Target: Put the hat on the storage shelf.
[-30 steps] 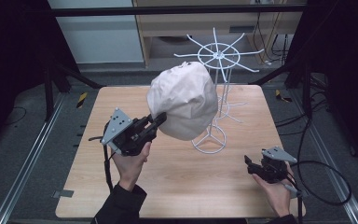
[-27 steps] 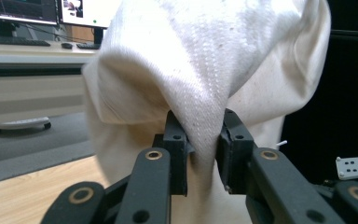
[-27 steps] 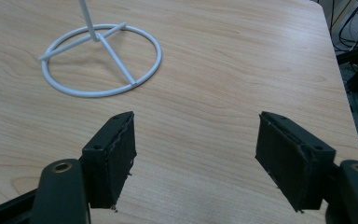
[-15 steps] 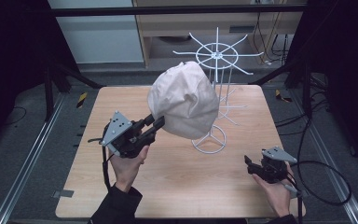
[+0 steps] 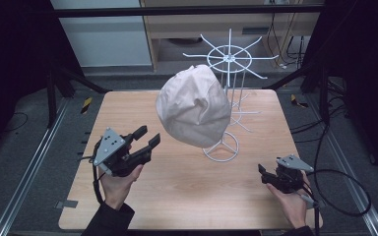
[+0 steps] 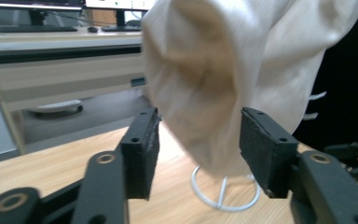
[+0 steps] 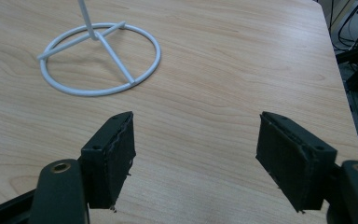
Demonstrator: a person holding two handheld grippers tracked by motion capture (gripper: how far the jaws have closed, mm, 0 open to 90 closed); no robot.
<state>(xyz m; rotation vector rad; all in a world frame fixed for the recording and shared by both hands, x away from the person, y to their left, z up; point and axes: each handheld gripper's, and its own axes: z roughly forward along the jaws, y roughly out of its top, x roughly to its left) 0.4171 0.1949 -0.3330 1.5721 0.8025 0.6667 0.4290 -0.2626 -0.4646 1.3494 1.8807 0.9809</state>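
A cream cap hangs on a white wire rack whose ring base stands on the wooden table. My left gripper is open, low and to the left of the cap, a small gap away from it. Its jaws have just been opening. In the left gripper view the cap hangs just beyond the spread pads, which do not press on it, and the gripper is empty. My right gripper rests near the front right edge, open and empty, facing the ring base.
Metal rails run along both sides of the table. Black cables trail off the right edge. A wooden shelf unit and dark frame bars stand behind the rack. Bare tabletop lies between the two hands.
The left gripper has let go of the cap's lower left edge, opened its jaws and drawn back down and to the left. The right hand has stayed put.
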